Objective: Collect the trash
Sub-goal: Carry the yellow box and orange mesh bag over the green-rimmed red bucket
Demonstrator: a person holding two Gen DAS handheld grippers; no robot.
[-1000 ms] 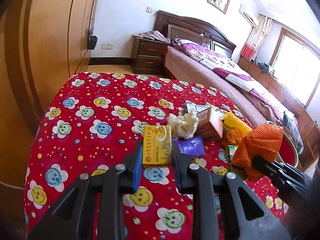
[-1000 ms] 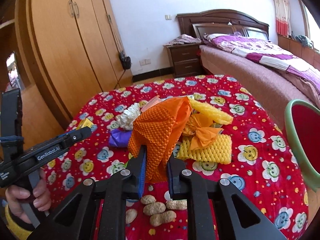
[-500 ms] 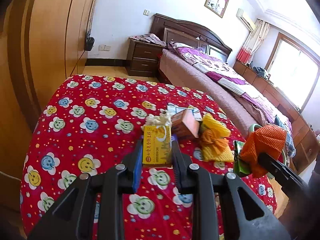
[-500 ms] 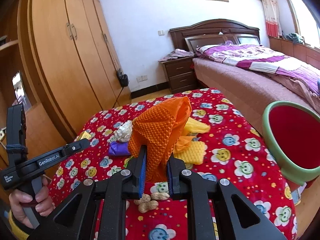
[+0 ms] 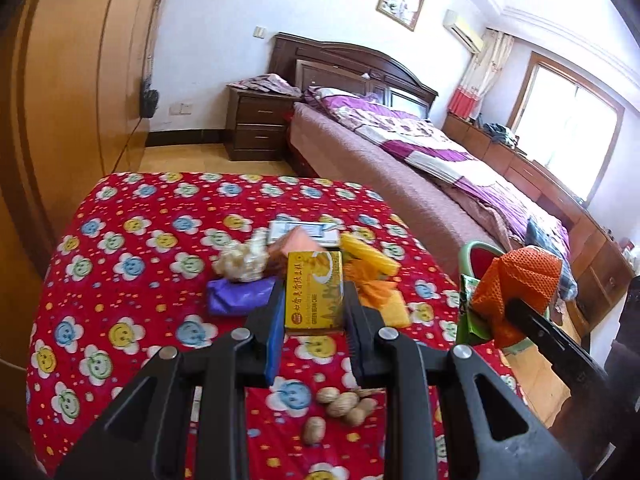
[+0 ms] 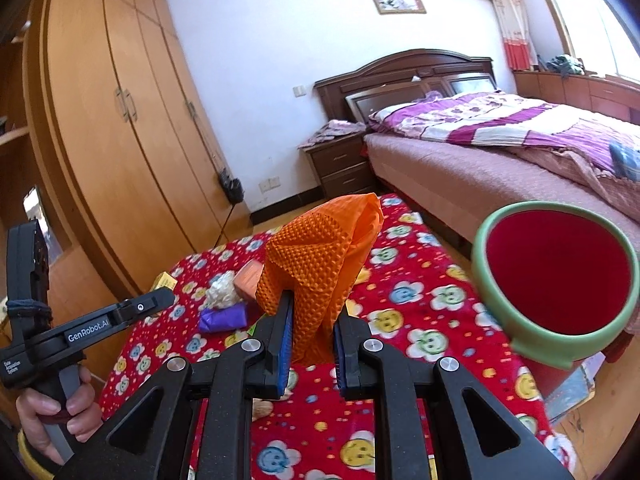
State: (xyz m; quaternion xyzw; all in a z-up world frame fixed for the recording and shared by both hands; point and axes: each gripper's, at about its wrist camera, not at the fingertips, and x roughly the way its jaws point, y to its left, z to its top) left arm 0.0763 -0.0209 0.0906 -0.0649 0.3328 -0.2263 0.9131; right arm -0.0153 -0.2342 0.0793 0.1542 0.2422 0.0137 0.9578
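Left claw (image 5: 314, 312): clenched on yellow box (image 5: 314, 292), held above bench (image 5: 120, 248).
Right claw (image 6: 310, 320): clenched on orange mesh (image 6: 320, 256); bin (image 6: 516, 332) at 2 o'clock.

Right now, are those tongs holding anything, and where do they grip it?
Left tongs pinch the yellow box by its near end, across its sides. Right tongs clamp the orange mesh at its lower end.

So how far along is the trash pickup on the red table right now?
Nothing shows in the bin yet. In hand: the left gripper is shut on the yellow box and the right gripper on the orange mesh, both lifted. Left on the table: purple wrapper, white wad, yellow foam, peanuts.
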